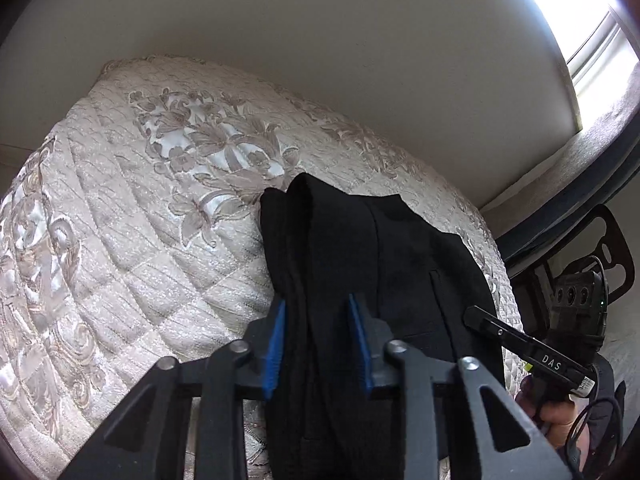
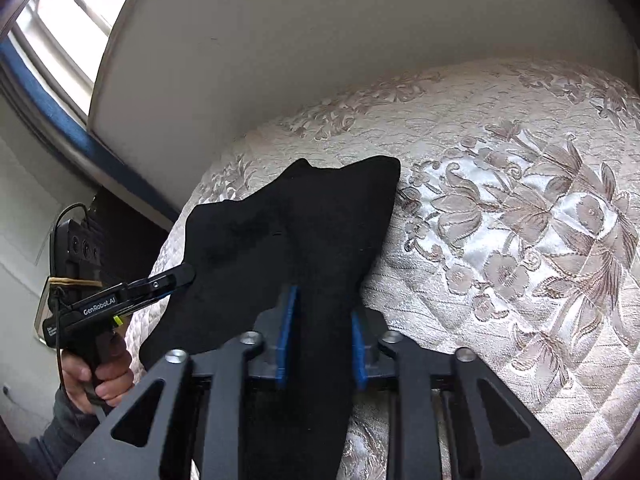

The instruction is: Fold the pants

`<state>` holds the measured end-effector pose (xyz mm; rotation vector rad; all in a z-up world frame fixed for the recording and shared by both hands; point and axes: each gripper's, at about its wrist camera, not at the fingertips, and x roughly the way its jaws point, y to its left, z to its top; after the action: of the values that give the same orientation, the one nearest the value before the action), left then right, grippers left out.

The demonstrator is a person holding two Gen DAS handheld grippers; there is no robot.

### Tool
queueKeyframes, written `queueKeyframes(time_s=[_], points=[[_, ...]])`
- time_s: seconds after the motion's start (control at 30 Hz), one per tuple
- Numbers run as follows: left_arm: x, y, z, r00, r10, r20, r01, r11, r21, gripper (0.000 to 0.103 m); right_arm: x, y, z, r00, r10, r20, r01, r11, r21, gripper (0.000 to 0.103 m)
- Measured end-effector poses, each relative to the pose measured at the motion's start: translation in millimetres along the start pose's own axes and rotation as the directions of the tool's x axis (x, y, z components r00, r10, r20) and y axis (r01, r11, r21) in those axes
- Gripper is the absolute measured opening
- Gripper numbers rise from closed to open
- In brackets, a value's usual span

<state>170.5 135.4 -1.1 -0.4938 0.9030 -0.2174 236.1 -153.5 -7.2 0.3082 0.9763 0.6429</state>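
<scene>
Your left gripper (image 1: 318, 312) clamps a bunched edge of the black pants (image 1: 384, 240) between its blue pads. The pants lie draped across the near side of the quilted floral bedspread (image 1: 132, 208). Your right gripper (image 2: 324, 312) pinches another fold.

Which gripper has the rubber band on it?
The left gripper: a yellowish rubber band wraps its body behind the GenRobot.AI lettering. The right gripper, lettered DAS, shows none. Both are shut on the pants.
</scene>
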Motion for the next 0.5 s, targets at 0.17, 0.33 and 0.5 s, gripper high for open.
queueKeyframes(time_s=[0.17,0.33,0.5], points=[[-25,-27,13,0.996,-0.009,0.094,0.000,0.996,0.089,0.018,-19,20,11,0.997,0.029,0.074,-0.027,0.999,-0.026,0.014],[-19,-19,32,0.995,-0.005,0.095,-0.003,0.997,0.076,0.021,-8,30,26,0.997,0.004,0.079,0.000,0.999,-0.049,0.014],[-14,5,25,0.986,0.137,0.092,-0.142,0.989,0.050,0.019,1,4,18,0.989,-0.128,0.069,0.128,0.992,0.002,0.036]])
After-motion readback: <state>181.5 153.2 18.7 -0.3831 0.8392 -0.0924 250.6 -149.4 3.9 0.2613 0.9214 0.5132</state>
